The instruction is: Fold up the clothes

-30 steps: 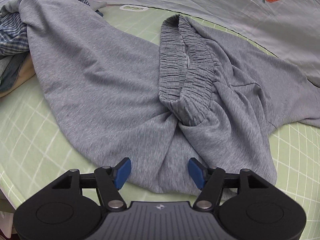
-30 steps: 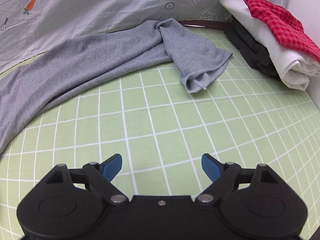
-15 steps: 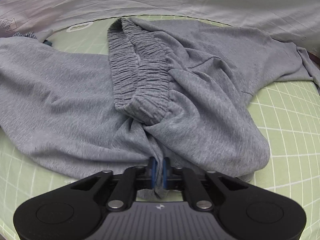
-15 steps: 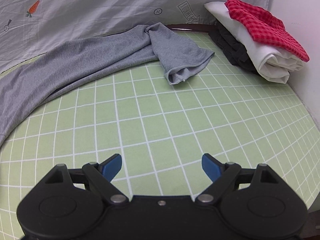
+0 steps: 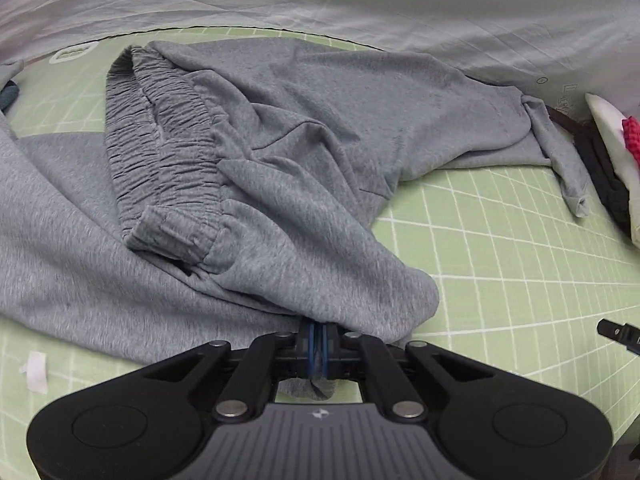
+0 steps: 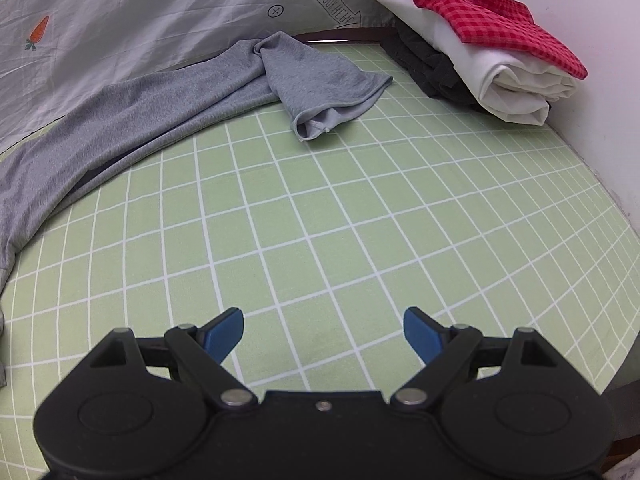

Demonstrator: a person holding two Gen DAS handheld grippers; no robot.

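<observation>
One pair of grey trousers (image 5: pixel 304 184) lies spread on the green checked sheet (image 6: pixel 320 208). The left gripper (image 5: pixel 316 344) is clamped on one fold at the trousers' near edge. The right gripper (image 6: pixel 323 330) stands wide, empty, over bare sheet. One stack (image 6: pixel 492 52) of three folded garments sits at the far right.

1. We take the trousers (image 5: pixel 304 184) as landmark — they lie spread on the checked sheet (image 6: pixel 360 208).
2. Behind them rises the quilt (image 5: pixel 360 8).
3. To their right, past one leg's cuff (image 6: pixel 320 120), sits the stack of folded clothes (image 6: pixel 480 60).
4. At their near edge the left gripper (image 5: pixel 316 346) pinches a fold.
5. The right gripper (image 6: pixel 323 330) — jaws apart — hangs over bare sheet, right of the trousers.
</observation>
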